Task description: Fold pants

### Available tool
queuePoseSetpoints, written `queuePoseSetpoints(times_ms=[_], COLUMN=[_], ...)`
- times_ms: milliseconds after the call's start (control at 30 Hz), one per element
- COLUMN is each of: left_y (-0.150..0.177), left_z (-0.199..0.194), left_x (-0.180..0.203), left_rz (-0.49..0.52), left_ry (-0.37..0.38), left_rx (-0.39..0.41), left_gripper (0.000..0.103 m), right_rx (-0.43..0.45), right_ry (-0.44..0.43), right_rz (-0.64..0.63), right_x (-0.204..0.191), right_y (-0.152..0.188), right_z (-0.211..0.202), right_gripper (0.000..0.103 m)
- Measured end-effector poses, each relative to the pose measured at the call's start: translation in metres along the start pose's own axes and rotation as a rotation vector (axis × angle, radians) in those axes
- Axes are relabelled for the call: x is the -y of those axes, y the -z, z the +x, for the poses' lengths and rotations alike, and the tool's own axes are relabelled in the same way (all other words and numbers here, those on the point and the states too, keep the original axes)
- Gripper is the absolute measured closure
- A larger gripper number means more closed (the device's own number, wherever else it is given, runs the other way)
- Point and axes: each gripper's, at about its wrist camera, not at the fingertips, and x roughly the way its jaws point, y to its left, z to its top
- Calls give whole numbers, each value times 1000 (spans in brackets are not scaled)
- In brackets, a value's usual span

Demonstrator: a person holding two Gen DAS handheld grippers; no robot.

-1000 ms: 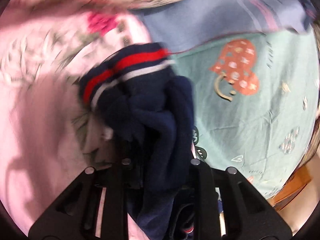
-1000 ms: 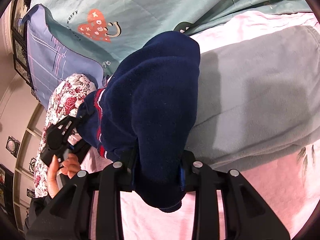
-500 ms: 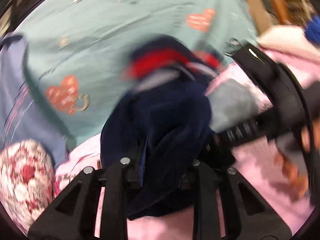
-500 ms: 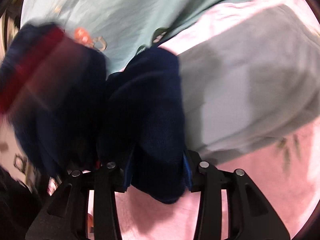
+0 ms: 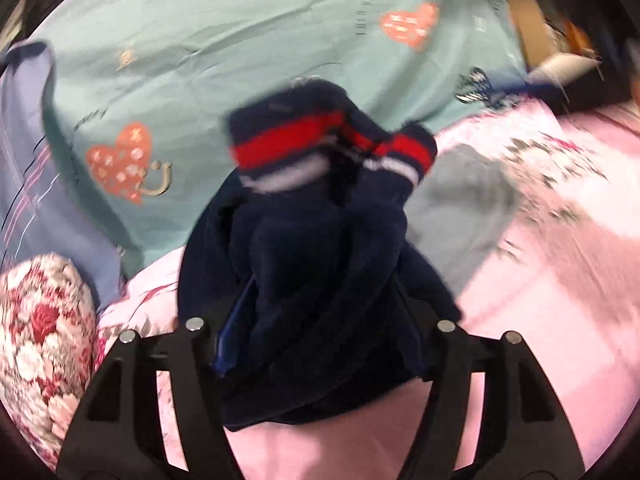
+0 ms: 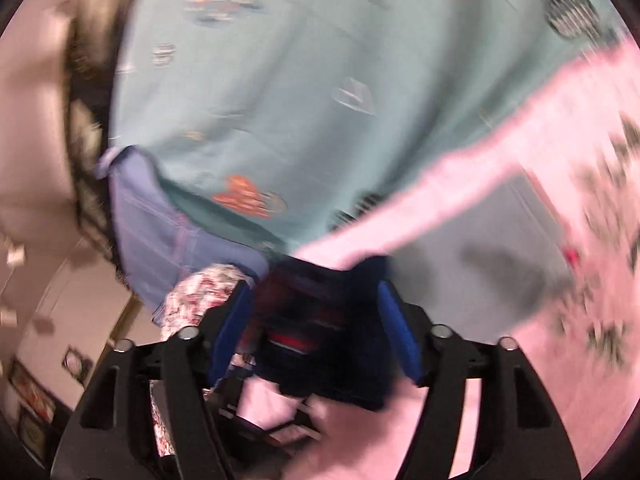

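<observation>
The navy fleece pants (image 5: 320, 264) with red and white striped cuffs (image 5: 292, 148) are bunched up over the pink bedsheet (image 5: 540, 320). My left gripper (image 5: 316, 320) is spread wide around the bundle, which fills the gap between its fingers; whether it still grips is unclear. In the blurred right wrist view my right gripper (image 6: 316, 320) is open, its blue pads (image 6: 396, 332) bare, and the navy pants (image 6: 328, 340) lie low between and behind the fingers.
A teal duvet (image 5: 240, 40) with orange hearts covers the far side of the bed. A blue-grey pillow (image 5: 24, 168) and a floral pillow (image 5: 44, 328) lie at left. A grey garment (image 5: 452, 216) lies flat on the sheet to the right.
My right gripper has opened and let go of the pants, swinging left. My left gripper's fingers have spread apart, and the striped cuffs have flopped forward.
</observation>
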Motion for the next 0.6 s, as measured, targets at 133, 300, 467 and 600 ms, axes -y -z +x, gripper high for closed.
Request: queuePoseSetpoints(times_ms=[133,300,467,600], left_y=[5,8,19,44], left_z=[-17,-39,-76,-65], left_x=[19,0,-54,-135], left_rz=[39,-91,-316,-669], left_ry=[42,120,196,242], left_rx=[10,-18,20,-32], left_gripper=[35,35,23,19], right_rx=[-57,-378,-261,-182], right_ry=[-9,225,109,156], right_rz=[-170,-56,-70,-116], right_x=[-51,-3,-7,-10], right_y=[-7,16,13,8], right_z=[25,105,74,40], right_gripper=[26,35,34,8])
